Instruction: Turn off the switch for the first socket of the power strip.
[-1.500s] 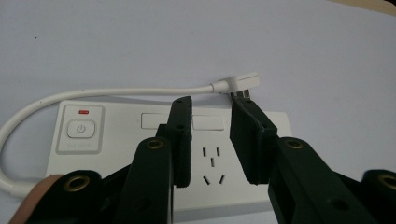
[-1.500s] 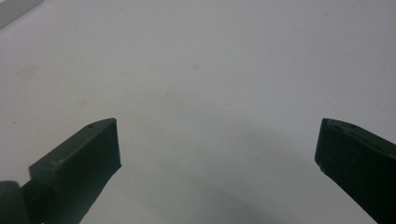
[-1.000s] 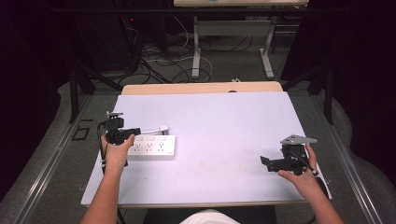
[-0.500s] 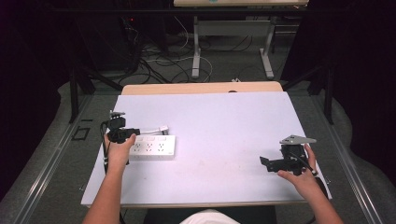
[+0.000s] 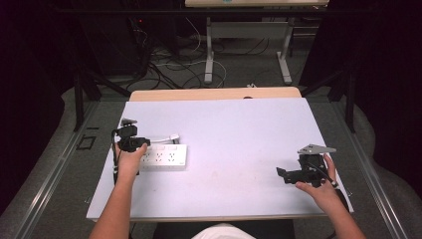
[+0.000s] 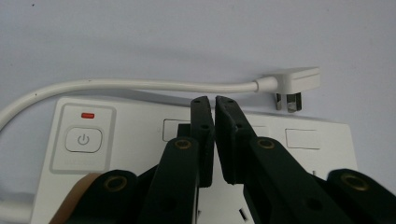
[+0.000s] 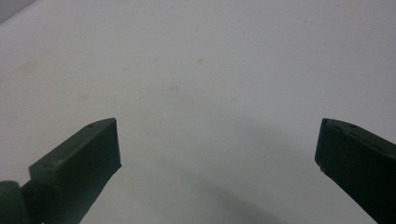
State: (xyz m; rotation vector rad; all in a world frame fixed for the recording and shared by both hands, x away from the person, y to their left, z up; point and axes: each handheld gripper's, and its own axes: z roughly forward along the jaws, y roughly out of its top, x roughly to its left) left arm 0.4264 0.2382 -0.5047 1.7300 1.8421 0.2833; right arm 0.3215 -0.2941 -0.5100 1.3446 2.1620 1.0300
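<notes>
A white power strip lies on the left part of the white table. Its power button sits under a small red light, and its white cable curves past to a white plug lying on the table beyond it. My left gripper hovers over the strip's left end, jaws shut with nothing between them. My right gripper rests low over bare table at the right, jaws wide open and empty.
A wooden strip borders the table's far edge. Beyond it, cables and metal desk legs stand on the grey floor. The table's middle is bare white surface.
The left gripper has shifted very slightly over the power strip. The right gripper has barely moved.
</notes>
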